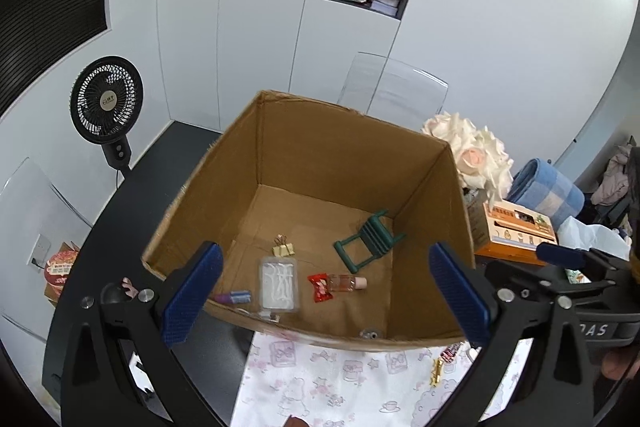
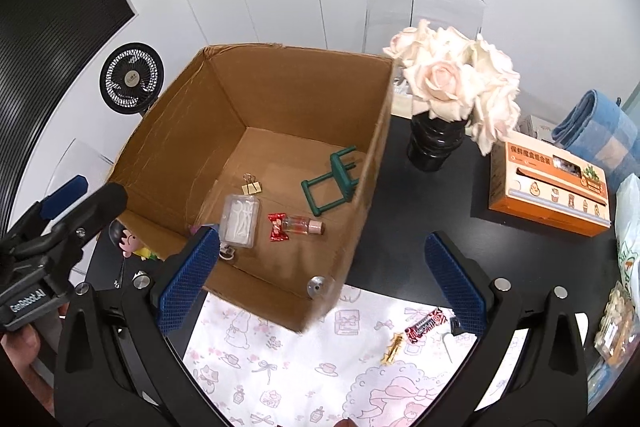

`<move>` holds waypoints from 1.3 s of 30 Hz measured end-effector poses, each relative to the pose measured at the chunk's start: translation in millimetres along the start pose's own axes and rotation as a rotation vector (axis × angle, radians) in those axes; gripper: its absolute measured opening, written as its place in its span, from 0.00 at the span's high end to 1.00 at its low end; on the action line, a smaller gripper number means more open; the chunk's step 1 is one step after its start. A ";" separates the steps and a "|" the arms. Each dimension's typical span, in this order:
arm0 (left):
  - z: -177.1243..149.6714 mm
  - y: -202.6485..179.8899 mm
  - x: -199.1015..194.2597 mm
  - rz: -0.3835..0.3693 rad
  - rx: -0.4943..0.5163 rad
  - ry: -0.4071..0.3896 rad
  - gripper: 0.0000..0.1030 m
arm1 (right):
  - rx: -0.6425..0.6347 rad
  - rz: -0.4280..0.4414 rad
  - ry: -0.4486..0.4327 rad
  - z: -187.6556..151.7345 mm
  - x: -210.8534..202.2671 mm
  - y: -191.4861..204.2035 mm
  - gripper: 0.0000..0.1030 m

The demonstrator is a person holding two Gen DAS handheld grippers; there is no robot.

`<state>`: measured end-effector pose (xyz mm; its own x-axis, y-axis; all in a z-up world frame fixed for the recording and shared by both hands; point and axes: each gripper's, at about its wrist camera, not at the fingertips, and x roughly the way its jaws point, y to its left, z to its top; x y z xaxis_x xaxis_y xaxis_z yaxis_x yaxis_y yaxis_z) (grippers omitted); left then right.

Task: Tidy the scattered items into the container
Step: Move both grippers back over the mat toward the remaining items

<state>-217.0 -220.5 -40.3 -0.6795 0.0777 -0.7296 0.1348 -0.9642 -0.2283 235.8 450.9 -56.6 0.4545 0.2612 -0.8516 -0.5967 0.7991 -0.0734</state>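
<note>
Both grippers, left [image 1: 324, 291] and right [image 2: 322, 281], hovered by the box [image 2: 362, 195], jaws wide and empty; a candy [image 2: 425, 324] and gold clip [image 2: 392, 347] lay on the cloth [image 2: 300, 367]; next, probably reaching down for one.

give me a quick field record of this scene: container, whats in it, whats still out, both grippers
container: cardboard box, open top, on black table
inside: green toy chair, gold binder clip, clear case, red candy, small bottle
still out: red-black candy bar and gold clip on patterned cloth
left gripper: open, empty
right gripper: open, empty
</note>
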 end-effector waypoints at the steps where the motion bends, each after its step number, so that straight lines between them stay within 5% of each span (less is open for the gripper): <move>1: -2.2 -3.1 -0.5 -0.009 -0.001 0.004 0.01 | 0.001 0.000 -0.001 -3.2 -3.2 -3.6 0.00; 23: -76.6 -138.0 -25.5 -0.065 0.206 -0.004 0.01 | 0.096 -0.065 -0.056 -108.5 -82.7 -135.3 0.00; 39: -177.5 -186.8 22.2 -0.055 0.302 0.131 0.01 | 0.184 -0.037 0.000 -184.4 -34.3 -205.2 0.00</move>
<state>-129.3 6.4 -128.3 -0.5787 0.1443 -0.8027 -0.1323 -0.9878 -0.0822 220.7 178.1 -108.0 0.4741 0.2302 -0.8499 -0.4487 0.8936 -0.0083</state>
